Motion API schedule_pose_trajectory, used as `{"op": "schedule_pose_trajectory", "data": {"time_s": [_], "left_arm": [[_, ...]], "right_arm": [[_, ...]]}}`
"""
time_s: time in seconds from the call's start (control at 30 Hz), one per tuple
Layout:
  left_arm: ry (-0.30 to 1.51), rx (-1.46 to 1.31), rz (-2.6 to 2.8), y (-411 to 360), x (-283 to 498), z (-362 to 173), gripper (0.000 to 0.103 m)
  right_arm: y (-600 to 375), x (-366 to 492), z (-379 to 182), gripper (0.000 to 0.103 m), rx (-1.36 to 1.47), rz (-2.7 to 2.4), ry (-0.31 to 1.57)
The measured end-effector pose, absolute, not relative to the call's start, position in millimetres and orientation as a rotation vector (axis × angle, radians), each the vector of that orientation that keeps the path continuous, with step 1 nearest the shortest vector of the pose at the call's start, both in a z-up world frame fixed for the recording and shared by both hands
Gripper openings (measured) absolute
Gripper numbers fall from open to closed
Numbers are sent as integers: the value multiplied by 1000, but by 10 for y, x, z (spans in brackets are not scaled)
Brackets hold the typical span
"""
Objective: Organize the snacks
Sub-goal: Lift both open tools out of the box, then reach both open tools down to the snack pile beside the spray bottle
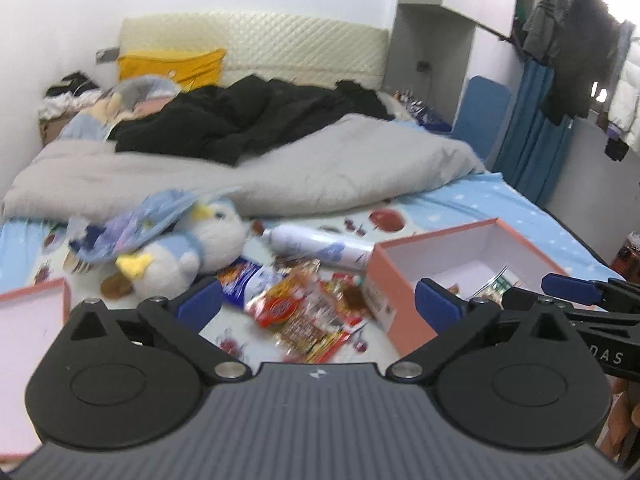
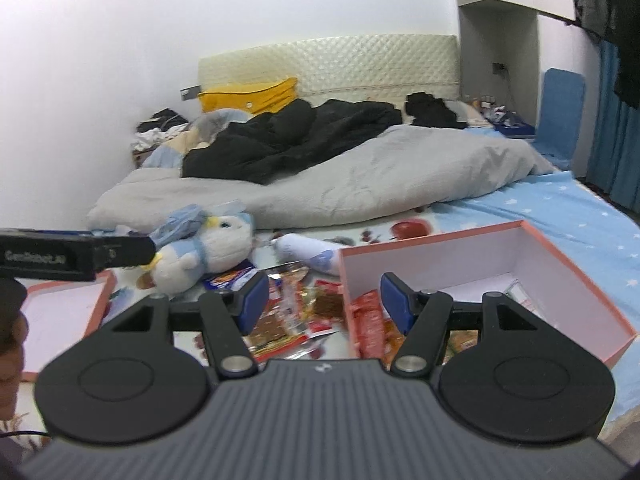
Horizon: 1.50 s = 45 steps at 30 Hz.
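Both jaws of the left gripper (image 1: 318,300) are spread wide and empty above the snack packets (image 1: 304,312); the right gripper (image 2: 324,300) is held part-open, empty, beside the pink box (image 2: 560,280).

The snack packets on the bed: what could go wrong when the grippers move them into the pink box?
1. The snack packets lie overlapped in a heap, so the open left gripper might pinch several at once, or drop one.
2. The pink box sits on soft bedding; a push on its wall may tip or shift it.
3. The white bottle lies on its side behind the heap and could roll if nudged.
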<state>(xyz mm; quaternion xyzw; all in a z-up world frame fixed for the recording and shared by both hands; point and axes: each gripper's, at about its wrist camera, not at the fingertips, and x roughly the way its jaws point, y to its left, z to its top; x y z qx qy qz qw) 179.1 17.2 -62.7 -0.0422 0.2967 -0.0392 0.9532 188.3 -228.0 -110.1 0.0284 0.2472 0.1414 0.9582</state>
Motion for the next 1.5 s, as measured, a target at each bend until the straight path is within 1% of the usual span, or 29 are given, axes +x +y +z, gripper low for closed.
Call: {"op": "schedule_pose_trajectory", "data": {"time_s": [0.2,0.43,0.67,0.9,1.27,1.33,1.4,1.47,1.5], "left_arm": [[643,-116,-28,347,1632,-907,103],[700,-129,-22,422,1471,-1310,103],[769,-195,39,670,1523,-1680,103],[828,-314,43,900,1798,-1968,103],[796,-427,-25,1013,2391,-2437,102],[787,-459,-35,1056,2533,-2515,102],[780,-477,-45,1084,2672,-2579,102],[778,-501,-57,1119,2826,-2655,98],[777,-517,-65,1141,2893,-2692,97]], "right_arm": [[-2081,1695,-1258,64,34,295,492],[-1931,1473,-1617,64,44,295,562],[-1692,1494,-1798,64,-5,301,608],[-1514,1678,-1976,64,-84,284,586],[-1168,2200,-2406,63,-245,286,570],[-1137,2340,-2472,60,-259,283,573],[-1114,2473,-2527,59,-264,280,576],[-1084,2605,-2581,59,-288,258,570],[-1070,2674,-2607,57,-299,246,566]]}}
